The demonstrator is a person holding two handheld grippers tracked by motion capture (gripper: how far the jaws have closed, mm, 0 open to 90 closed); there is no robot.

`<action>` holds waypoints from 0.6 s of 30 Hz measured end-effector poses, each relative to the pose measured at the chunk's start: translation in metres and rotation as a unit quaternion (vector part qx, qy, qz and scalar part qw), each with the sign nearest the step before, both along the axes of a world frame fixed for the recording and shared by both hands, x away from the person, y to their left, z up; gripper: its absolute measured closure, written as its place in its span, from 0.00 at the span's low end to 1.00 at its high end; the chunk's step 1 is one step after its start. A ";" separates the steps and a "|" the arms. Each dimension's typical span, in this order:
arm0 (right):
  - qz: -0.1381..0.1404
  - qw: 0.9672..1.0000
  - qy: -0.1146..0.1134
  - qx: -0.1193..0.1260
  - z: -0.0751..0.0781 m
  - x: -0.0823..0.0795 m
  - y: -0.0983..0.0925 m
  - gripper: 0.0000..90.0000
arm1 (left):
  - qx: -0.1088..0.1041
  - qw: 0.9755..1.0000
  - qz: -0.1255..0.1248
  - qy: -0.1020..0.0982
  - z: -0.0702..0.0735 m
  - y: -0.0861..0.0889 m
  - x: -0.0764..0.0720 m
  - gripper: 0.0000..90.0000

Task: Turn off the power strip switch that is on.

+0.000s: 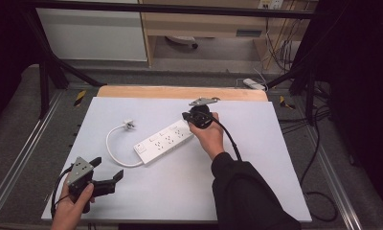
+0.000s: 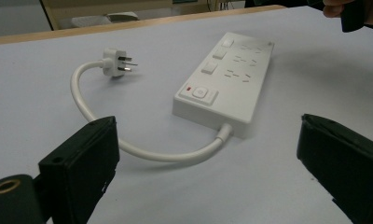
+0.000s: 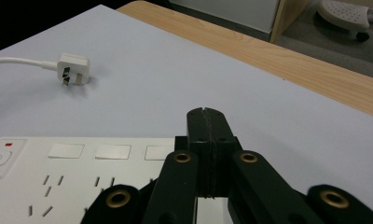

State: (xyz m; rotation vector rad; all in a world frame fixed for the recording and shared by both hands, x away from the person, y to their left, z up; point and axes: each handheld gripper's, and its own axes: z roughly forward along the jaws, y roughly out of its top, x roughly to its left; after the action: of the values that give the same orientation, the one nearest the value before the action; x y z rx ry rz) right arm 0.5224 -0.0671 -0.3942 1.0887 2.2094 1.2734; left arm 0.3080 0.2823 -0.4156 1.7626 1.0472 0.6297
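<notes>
Your desk (image 1: 132, 201) is covered with a pale grey-white sheet, with a strip of bare light wood along its far edge. The white power strip (image 1: 163, 142) lies flat and slanted near the middle of it, its short cord (image 1: 111, 148) curling round to the plug (image 1: 129, 125), which rests on the sheet just beyond. Your right claw (image 1: 188, 118) has its jaws pressed together with nothing between them, poised over the strip's far end by the row of switches. Your left claw (image 1: 107, 172) sits at the near left corner, jaws spread wide, well apart from the strip. Behind the desk you have dark carpet, a pale cabinet, wooden shelving and loose cables
</notes>
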 end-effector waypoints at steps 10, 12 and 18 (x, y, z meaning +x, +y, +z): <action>0.002 1.000 0.007 -0.003 -0.008 0.002 0.007 1.00 | -0.001 1.000 0.000 0.000 0.000 0.000 0.000 0.06; 0.002 1.000 0.008 -0.005 -0.009 0.003 0.009 1.00 | -0.001 1.000 0.000 0.000 0.000 0.000 0.000 0.06; 0.004 1.000 0.011 -0.006 -0.013 0.004 0.013 1.00 | -0.001 1.000 0.002 0.000 0.000 0.001 0.000 0.06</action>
State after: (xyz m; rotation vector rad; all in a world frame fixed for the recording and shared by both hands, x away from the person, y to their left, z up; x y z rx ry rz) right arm 0.5264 -0.0538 -0.4068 1.0966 2.2364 1.2546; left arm 0.3081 0.2834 -0.4156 1.7591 1.0514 0.6307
